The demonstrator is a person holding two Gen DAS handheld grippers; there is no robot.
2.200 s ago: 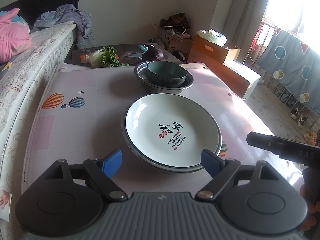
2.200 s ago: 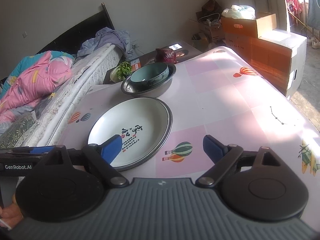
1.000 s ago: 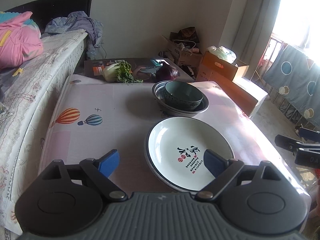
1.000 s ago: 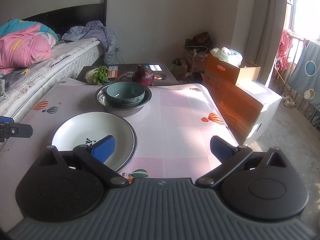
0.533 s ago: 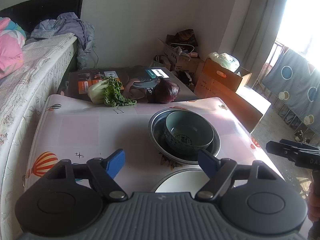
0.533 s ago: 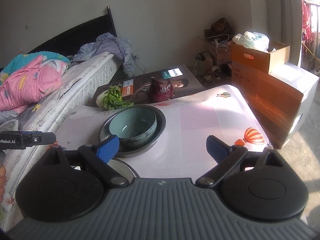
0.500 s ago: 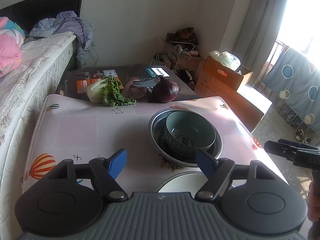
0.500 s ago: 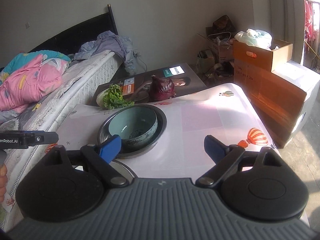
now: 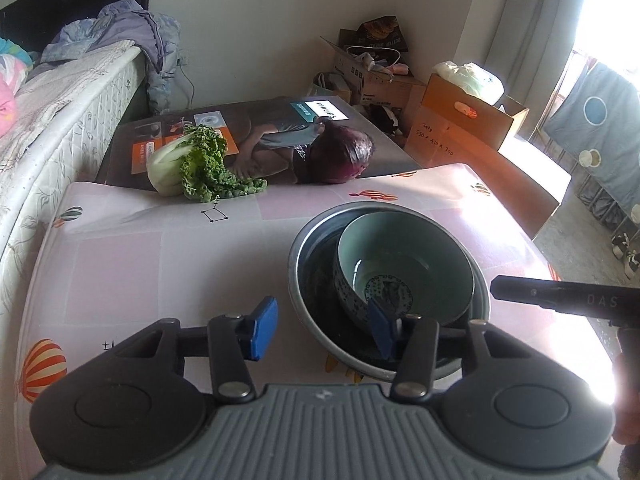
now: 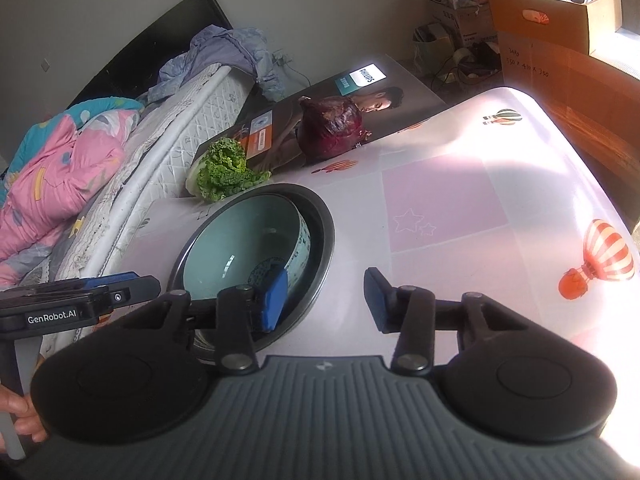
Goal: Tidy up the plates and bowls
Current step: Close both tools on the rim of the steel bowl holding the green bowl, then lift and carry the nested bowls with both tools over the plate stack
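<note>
A teal ceramic bowl (image 9: 404, 268) sits inside a wider metal basin (image 9: 308, 256) on the pink patterned table. My left gripper (image 9: 322, 330) is open, straddling the basin's near-left rim, its right finger inside the basin beside the bowl. In the right wrist view the bowl (image 10: 240, 244) and the basin (image 10: 324, 236) lie ahead to the left. My right gripper (image 10: 326, 298) is open, straddling the basin's near-right rim, its left finger inside against the bowl. The white plate is out of view.
A green leafy cabbage (image 9: 192, 168) and a red cabbage (image 9: 340, 156) lie at the table's far edge against a flat printed box (image 9: 256, 124). A bed (image 9: 52, 92) runs along the left. Cardboard boxes (image 9: 472, 120) stand at the right.
Both grippers have moved forward and down to the basin, one finger of each now inside it, and both have narrowed a little. The white plate has dropped out of view.
</note>
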